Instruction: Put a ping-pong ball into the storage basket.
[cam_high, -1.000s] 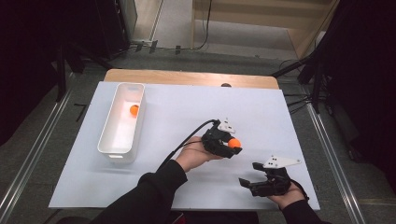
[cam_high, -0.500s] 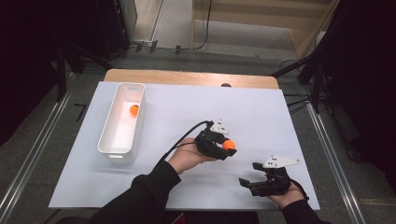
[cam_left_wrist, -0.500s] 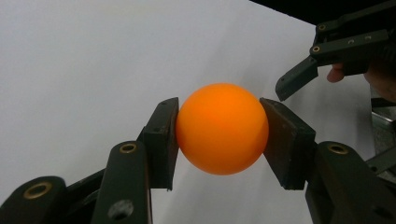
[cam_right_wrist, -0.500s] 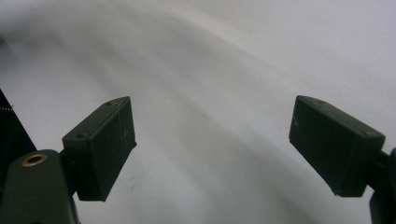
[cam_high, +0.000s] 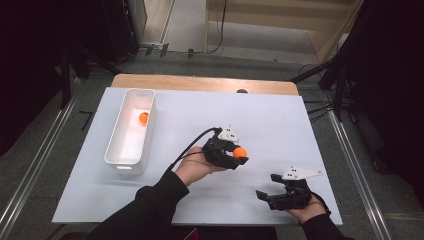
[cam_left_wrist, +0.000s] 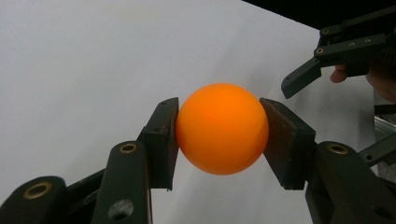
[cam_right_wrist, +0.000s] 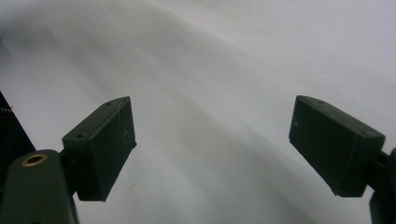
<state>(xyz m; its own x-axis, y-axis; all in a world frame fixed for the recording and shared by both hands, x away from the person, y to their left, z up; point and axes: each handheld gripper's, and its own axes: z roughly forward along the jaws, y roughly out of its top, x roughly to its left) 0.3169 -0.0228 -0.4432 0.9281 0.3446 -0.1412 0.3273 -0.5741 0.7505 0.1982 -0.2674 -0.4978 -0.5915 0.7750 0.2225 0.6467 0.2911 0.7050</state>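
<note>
Here the left gripper (cam_left_wrist: 219, 133) has its fingers (cam_left_wrist: 161, 140) pressed against both sides of an orange ball (cam_left_wrist: 222, 128), which sits between the pads, lifted clear of the white sheet (cam_high: 280, 125) on the tabletop (cam_high: 200, 82). In the high view that ball (cam_high: 240, 152) shows at the tip of the left gripper (cam_high: 235, 157), near the middle of the sheet. The right gripper (cam_right_wrist: 212, 144) rests low near the sheet's near right corner, its fingers (cam_right_wrist: 105, 144) spread wide with nothing between them. Farther left stands a white bin (cam_high: 117, 160), lengthwise, with a second orange ball (cam_high: 143, 118) inside near its far end.
</note>
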